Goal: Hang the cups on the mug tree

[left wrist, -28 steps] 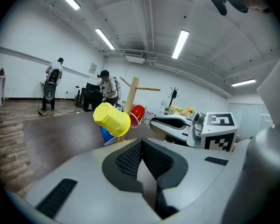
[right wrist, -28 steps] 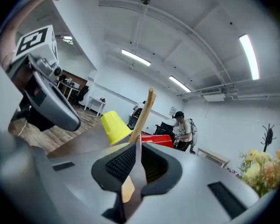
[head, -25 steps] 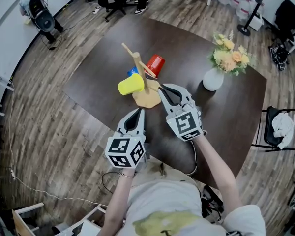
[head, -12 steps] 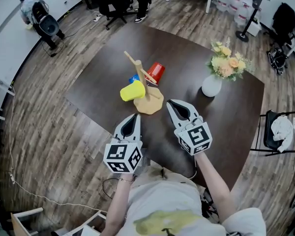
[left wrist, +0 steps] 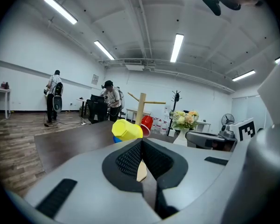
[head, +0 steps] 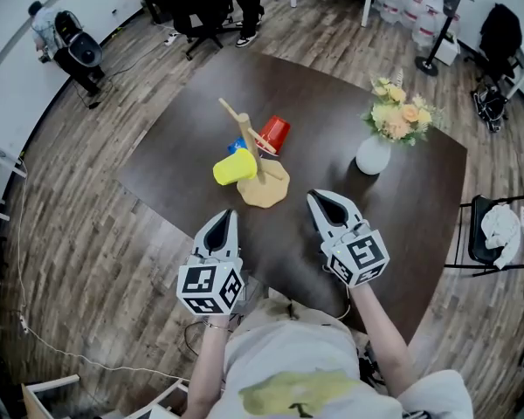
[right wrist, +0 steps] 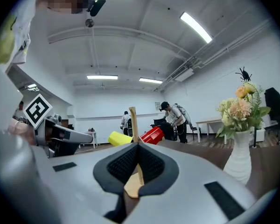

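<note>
A wooden mug tree (head: 264, 184) stands near the middle of the dark table (head: 183, 129). A yellow cup (head: 234, 168) hangs on its left side, a red cup (head: 274, 134) on its right, and a blue cup (head: 237, 147) shows behind the yellow one. My left gripper (head: 223, 217) is shut and empty, a short way in front of the tree. My right gripper (head: 319, 199) is also shut and empty, to the right of the tree's base. In the left gripper view the yellow cup (left wrist: 127, 130) and the tree's post (left wrist: 141, 108) lie straight ahead. The right gripper view shows the red cup (right wrist: 152, 135) beside the post (right wrist: 133, 125).
A white vase (head: 373, 154) of flowers stands on the table to the right, close to my right gripper. A black chair (head: 498, 234) with a white cloth sits beyond the table's right edge. People and office chairs are at the far end of the room.
Both grippers have drawn back from the mug tree toward the person. The right one, whose tips were at the tree's base, has moved off to the right and rolled.
</note>
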`<state>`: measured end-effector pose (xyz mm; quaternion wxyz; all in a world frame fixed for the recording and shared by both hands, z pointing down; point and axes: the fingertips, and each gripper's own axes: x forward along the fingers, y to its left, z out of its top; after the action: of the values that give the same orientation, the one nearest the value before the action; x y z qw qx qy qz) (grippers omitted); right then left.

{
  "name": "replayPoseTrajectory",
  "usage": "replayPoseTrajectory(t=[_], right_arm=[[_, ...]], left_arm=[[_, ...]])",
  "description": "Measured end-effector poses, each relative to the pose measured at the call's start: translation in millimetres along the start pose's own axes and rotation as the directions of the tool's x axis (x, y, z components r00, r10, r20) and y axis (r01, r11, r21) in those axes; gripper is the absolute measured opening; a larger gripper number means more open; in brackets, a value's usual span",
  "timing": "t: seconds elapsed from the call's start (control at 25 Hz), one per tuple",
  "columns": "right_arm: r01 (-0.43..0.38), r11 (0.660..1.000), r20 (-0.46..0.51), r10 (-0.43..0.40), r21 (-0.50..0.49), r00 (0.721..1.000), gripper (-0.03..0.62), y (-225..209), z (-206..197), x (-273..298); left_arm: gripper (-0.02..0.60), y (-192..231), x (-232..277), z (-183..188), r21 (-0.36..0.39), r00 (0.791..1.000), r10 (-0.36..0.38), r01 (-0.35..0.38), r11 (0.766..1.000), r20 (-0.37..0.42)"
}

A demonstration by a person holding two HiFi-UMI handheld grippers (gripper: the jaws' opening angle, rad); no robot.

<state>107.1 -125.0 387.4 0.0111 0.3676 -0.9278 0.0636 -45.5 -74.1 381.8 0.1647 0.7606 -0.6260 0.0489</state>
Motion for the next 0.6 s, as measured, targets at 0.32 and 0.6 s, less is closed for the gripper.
replayPoseTrajectory(t=[0.32, 0.6], right_arm=[[0.026, 0.998, 0.016, -0.027, 0.061, 1.0, 0.02, -10, 0, -12], [0.056, 0.996, 0.011, -0.057, 0.074, 0.998, 0.02, -16, -3, -18]], left_arm=[[0.015, 9, -9, 5, 0.02, 0.999, 0.03, -0.03, 0.999, 0.018], [0.015, 16, -14, 7, 0.02, 0.998, 0.061, -0.062, 0.998, 0.027]])
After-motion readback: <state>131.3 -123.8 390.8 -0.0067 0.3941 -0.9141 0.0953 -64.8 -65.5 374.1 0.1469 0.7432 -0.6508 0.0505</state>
